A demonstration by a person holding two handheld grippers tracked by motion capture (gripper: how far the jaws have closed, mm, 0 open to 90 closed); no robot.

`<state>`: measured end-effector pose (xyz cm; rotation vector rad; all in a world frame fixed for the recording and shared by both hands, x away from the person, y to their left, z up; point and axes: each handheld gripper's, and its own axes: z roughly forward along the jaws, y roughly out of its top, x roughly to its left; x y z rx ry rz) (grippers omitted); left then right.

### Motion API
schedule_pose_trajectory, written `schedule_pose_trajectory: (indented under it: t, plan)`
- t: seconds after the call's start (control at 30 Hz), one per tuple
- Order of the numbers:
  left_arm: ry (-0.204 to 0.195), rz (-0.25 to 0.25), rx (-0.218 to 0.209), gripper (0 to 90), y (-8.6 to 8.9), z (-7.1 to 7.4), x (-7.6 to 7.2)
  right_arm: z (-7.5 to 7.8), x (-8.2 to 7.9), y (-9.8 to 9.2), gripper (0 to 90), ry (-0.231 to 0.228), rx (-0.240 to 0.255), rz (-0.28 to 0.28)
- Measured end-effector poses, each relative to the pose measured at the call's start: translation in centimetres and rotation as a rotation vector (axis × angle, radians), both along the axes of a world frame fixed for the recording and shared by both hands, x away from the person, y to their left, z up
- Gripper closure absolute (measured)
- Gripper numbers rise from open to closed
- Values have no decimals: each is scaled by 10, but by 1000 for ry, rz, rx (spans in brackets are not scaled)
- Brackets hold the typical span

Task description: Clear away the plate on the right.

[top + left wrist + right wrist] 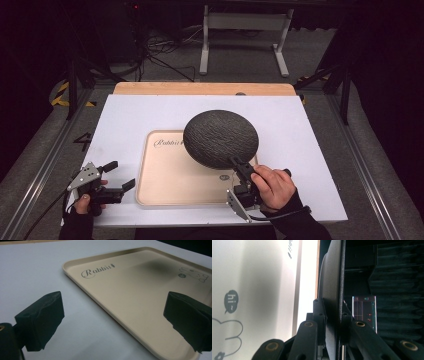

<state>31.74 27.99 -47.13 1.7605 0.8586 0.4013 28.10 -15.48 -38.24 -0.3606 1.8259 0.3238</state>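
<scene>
While the person's forearms are coming in from the bottom edge of the high view, the left hand [85, 200] is holding the left gripper [120, 176] at the lower left of the frame, just beside the near left corner of the shallow beige rectangular plastic tray [165, 192]; its jaws are standing wide apart with nothing between them. In the left gripper view the two black padded fingertips [41, 320] are framing the tray [130, 300] from the lower corners, the left one over the white table surface [32, 272] and the right one over the tray's near rim, and the printed word "Rabbit" [97, 270] is showing toward the upper middle. At the lower right of the high view, the right hand [274, 187] is gripping the right gripper [239, 165], whose jaws are clamped on the near edge of a round dark grey textured plate [220, 138]. That plate is being held tilted above the tray's upper right part, its ribbed surface facing the camera. In the right gripper view the plate [332, 290] is appearing edge-on, running up the middle of the frame between the closed jaws, with the tray's pale floor [262, 290] on the left. Farther up, a wooden board edge [200, 88] is lining the table's far side, and a white metal frame [245, 30] is standing on the grey floor beyond.
</scene>
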Motion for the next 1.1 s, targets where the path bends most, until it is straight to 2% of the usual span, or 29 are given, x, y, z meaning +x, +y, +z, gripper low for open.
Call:
schedule_pose_trajectory:
  t: [0.37, 0.73, 1.1]
  plan:
    - [4, -2, 1, 38, 0, 0, 0, -4, 3, 15, 823, 30, 11, 32]
    - [5, -2, 1, 38, 0, 0, 0, -20, 5, 30, 822, 80, -14, 66]
    - [1, -2, 3, 38, 0, 0, 0, -32, 7, 37, 821, 116, -39, 71]
